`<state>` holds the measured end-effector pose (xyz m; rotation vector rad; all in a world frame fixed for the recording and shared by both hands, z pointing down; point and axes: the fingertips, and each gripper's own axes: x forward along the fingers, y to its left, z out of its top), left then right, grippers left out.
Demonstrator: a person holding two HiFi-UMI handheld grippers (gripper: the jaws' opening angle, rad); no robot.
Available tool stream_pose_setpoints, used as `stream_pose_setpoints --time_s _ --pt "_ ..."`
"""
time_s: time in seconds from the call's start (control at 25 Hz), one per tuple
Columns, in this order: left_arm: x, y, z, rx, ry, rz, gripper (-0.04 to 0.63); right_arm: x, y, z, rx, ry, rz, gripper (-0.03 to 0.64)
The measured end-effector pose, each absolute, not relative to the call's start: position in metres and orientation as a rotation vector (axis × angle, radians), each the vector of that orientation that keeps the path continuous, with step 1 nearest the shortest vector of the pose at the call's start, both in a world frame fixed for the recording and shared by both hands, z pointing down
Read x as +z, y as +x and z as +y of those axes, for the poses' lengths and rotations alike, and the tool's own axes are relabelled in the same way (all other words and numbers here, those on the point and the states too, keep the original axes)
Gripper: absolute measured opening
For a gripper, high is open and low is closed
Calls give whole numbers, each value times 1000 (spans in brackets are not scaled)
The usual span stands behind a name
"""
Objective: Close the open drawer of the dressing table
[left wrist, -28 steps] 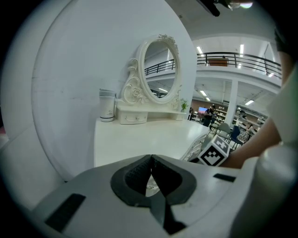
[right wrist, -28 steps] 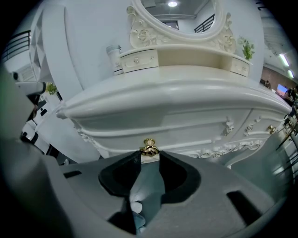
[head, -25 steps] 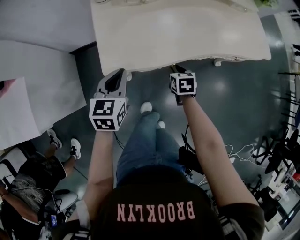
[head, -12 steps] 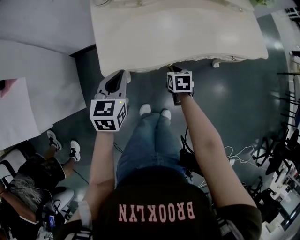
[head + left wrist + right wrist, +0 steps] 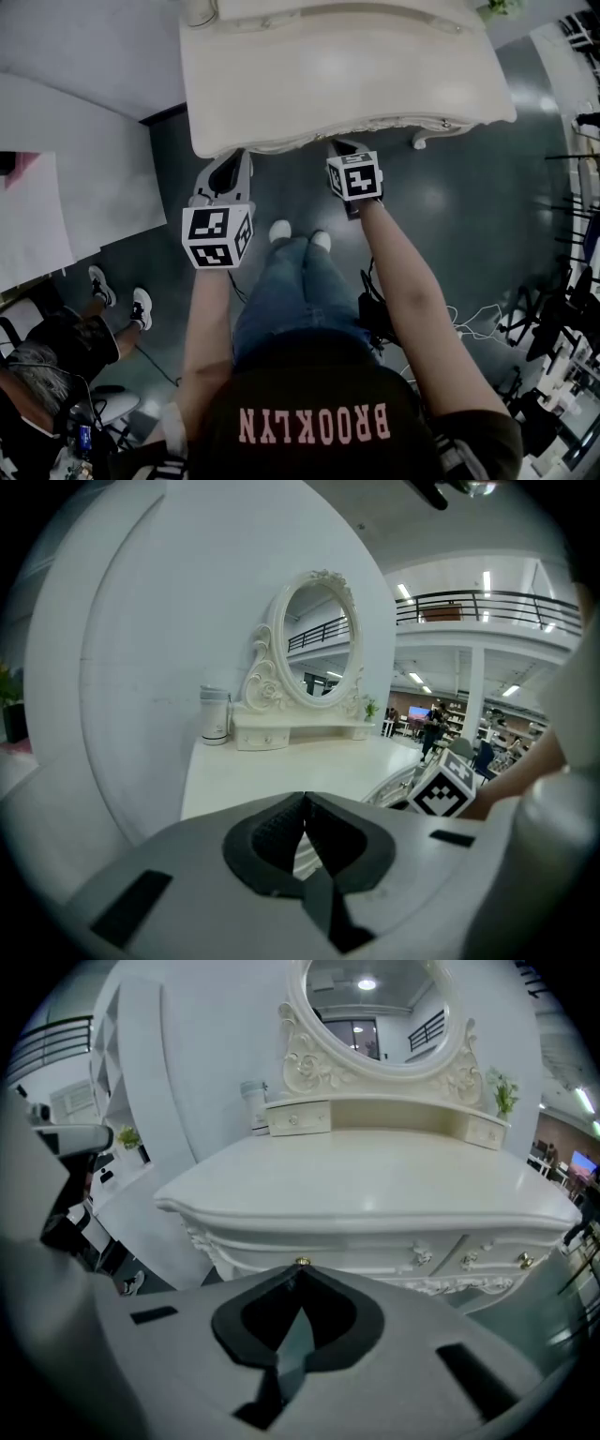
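The cream dressing table fills the top of the head view, and its carved drawer fronts look flush with each other in the right gripper view. My right gripper is at the table's front edge. Its jaws are closing and meet at the tips with nothing between them, and a small gold knob shows just beyond them. My left gripper is beside it at the edge's left part, shut and empty. It looks across the tabletop.
An oval mirror with small drawers and a white container stand at the table's back. A white curved panel is on the left. A seated person is at lower left. Cables and stands are on the right.
Both grippers have risen and drawn closer to the table's front edge. The right one's marker cube now sits just under the edge.
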<state>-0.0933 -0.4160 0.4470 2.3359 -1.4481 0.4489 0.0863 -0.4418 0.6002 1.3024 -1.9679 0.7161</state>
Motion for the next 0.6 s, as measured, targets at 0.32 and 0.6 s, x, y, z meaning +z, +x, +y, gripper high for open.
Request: stream_pose_setpoints --time_s 0.32,0.6 --pt "412 -68 -416 372 2379 -1503 3 539 99 -435 598 1299 -2097 -3" --pt "371 -62 -420 321 2423 -1566 3 489 109 -436 542 1299 -2176 -3"
